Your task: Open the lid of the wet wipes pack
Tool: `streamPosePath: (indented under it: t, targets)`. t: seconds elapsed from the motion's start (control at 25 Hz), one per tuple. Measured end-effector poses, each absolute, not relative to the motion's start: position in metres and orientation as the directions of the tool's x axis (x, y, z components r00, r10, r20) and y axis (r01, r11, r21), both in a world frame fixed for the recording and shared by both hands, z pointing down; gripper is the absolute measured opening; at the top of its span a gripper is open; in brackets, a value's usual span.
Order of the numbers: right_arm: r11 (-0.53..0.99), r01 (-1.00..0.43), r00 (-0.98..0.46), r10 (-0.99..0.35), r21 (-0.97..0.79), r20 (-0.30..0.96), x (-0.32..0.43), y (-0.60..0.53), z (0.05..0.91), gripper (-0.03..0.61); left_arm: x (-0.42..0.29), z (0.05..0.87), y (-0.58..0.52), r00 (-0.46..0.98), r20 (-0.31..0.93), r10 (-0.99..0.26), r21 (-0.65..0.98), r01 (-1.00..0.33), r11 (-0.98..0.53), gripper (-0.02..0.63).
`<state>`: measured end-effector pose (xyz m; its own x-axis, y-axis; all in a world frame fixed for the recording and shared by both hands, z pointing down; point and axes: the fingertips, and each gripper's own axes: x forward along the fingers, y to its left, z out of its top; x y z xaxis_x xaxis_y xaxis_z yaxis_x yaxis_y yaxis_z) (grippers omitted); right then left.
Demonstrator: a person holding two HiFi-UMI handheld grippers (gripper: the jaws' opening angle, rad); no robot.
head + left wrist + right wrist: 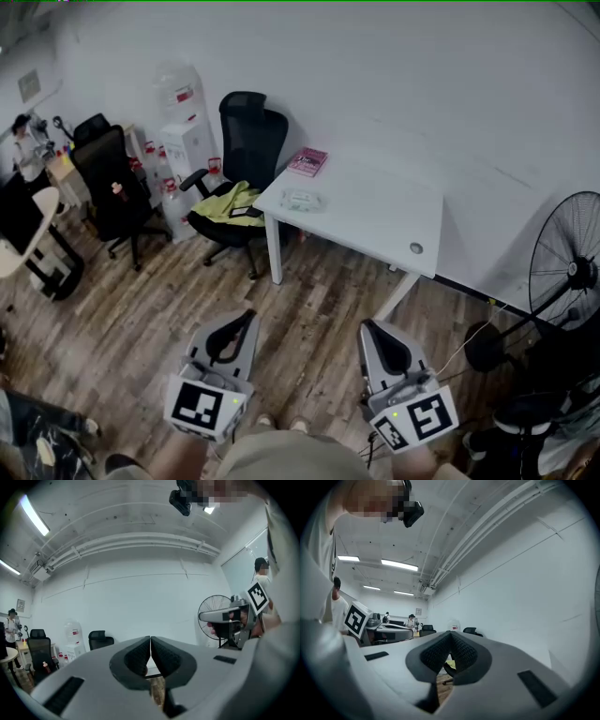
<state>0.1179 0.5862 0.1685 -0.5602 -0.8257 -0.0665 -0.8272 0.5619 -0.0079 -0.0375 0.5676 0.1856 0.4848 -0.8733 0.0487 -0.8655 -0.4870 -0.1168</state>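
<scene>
The wet wipes pack lies flat on the white table near its left end, far ahead of both grippers. My left gripper is held low above the wooden floor, shut with nothing between its jaws. To its right, my right gripper is level too, shut and empty. In the left gripper view the jaws meet in a thin line at the left gripper tips. The right gripper tips touch as well in its own view. Neither gripper is near the pack.
A pink box sits at the table's far left corner. A black office chair with a yellow cloth stands left of the table, a water dispenser behind it. A floor fan stands at the right, with cables nearby.
</scene>
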Motion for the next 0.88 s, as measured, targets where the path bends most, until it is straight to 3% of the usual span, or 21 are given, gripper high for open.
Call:
streamPosePath:
  t: [0.24,0.32,0.36,0.88]
  targets:
    - [0.55,-0.835,-0.544,-0.831,-0.02,-0.119,0.13,0.584,0.162,0.041,-0.029,0.186,0.564,0.482,0.055,-0.874,-0.122,-0.866,-0.485,0.021]
    - [0.534,-0.845,-0.529,-0.84,-0.018,-0.123,0.136,0.581,0.161,0.176,-0.027,0.187,0.564,0.483,0.06,-0.874,-0.124,-0.865,-0.486,0.021]
    - [0.532,-0.846,-0.526,-0.842,-0.02,-0.121,0.138,0.58,0.161,0.184,-0.026,0.188,0.563,0.484,0.063,-0.873,-0.124,-0.864,-0.488,0.021]
    - [0.541,-0.841,-0.54,-0.84,0.001,-0.041,0.128,0.519,0.189,0.183,-0.02,0.209,0.503,0.517,0.082,-0.852,-0.103,-0.846,-0.523,0.021]
